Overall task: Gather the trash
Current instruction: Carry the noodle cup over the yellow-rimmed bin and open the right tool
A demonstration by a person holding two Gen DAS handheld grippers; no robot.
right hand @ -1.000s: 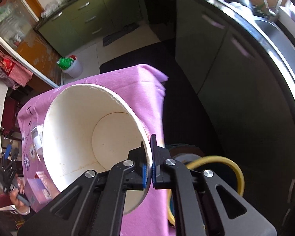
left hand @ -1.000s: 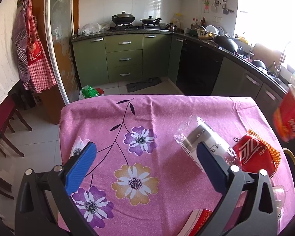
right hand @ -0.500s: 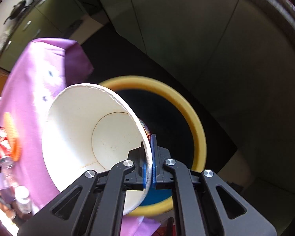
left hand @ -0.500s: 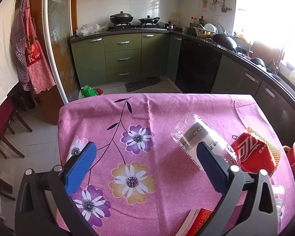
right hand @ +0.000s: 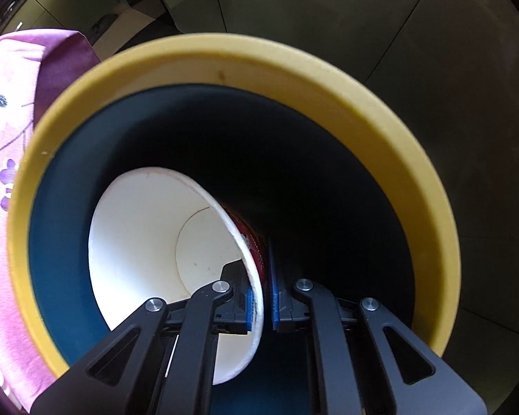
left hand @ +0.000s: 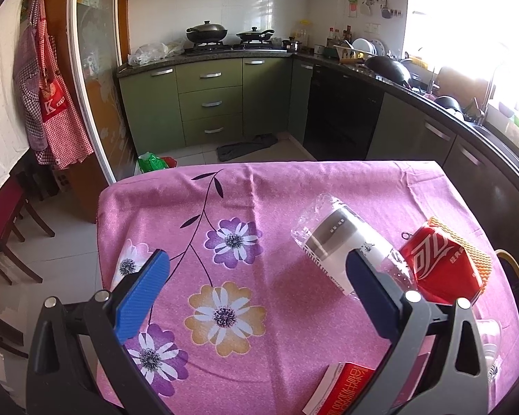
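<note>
My right gripper (right hand: 261,290) points down into a round bin (right hand: 225,55) with a yellow rim and a dark blue inside. A white paper cup (right hand: 148,242) with a red outside hangs tilted inside the bin, its wall between the jaws. The jaws are opening, and a thin gap shows beside the right pad. My left gripper (left hand: 256,259) hovers open and holds nothing over the pink flowered tablecloth (left hand: 259,186). On the cloth lie a clear plastic bottle (left hand: 335,238), a crushed red can (left hand: 439,266) and a red box (left hand: 342,390).
An orange mesh piece (left hand: 467,252) lies behind the can and a clear plastic cup (left hand: 491,339) stands at the table's right edge. The bin's rim (left hand: 512,263) shows just past that edge. Green kitchen cabinets (left hand: 207,103) stand beyond the table and a dark chair (left hand: 3,214) on the left.
My right gripper dropped from above the table's corner down into the bin with the cup. Its pads have parted slightly. The left gripper has stayed where it was.
</note>
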